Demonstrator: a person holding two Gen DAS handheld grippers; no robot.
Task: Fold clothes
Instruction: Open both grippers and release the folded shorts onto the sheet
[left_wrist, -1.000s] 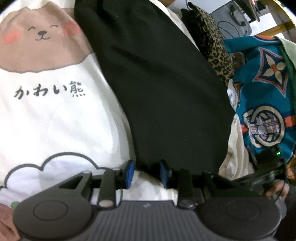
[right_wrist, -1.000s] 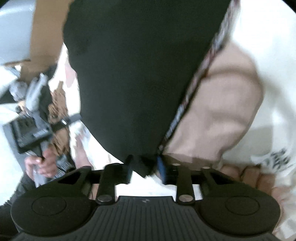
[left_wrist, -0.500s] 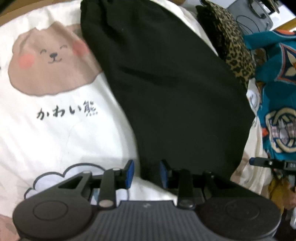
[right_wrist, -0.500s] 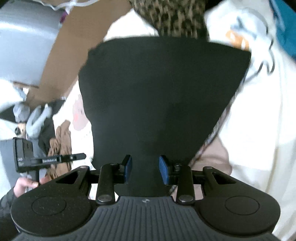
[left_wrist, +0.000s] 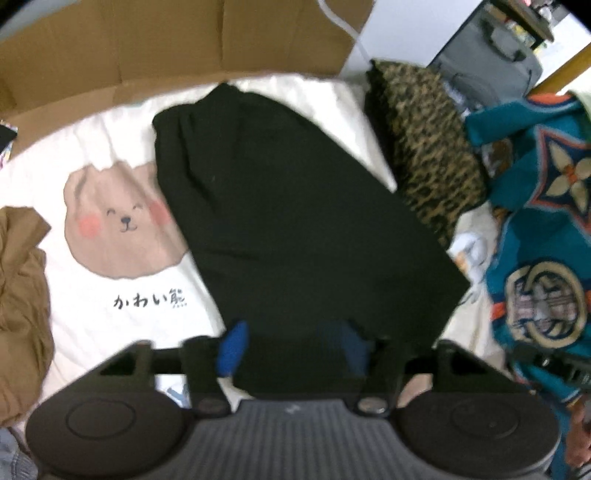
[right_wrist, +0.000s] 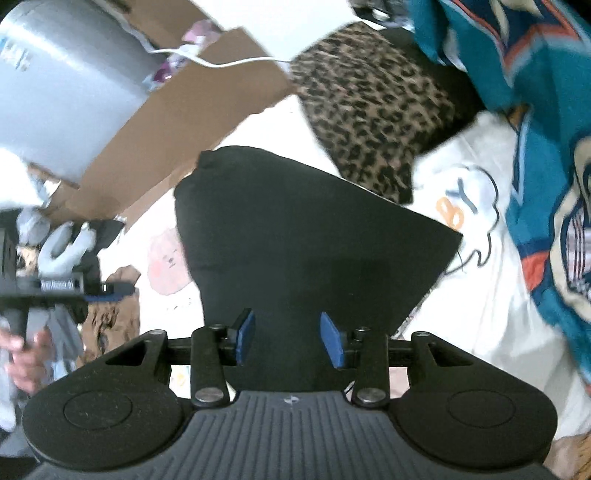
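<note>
A black garment (left_wrist: 295, 206) lies spread flat on the white bear-print sheet (left_wrist: 92, 295); the right wrist view shows the same black garment (right_wrist: 306, 236). My left gripper (left_wrist: 293, 347) hovers open over its near edge, blue pads wide apart, nothing between them. My right gripper (right_wrist: 289, 339) is open too, above the garment's near end, and holds nothing. A hand (right_wrist: 22, 354) carries the left gripper (right_wrist: 55, 291) at the far left of the right wrist view.
A leopard-print cloth (left_wrist: 424, 147) lies beyond the garment's right side, with a teal patterned garment (left_wrist: 535, 221) further right. A brown garment (left_wrist: 22, 295) is bunched at the left. Cardboard (left_wrist: 147, 44) lines the far edge of the sheet.
The right gripper let go of the raised black garment, which now lies flat. Both grippers pulled back and up from it, and the left jaws spread wider.
</note>
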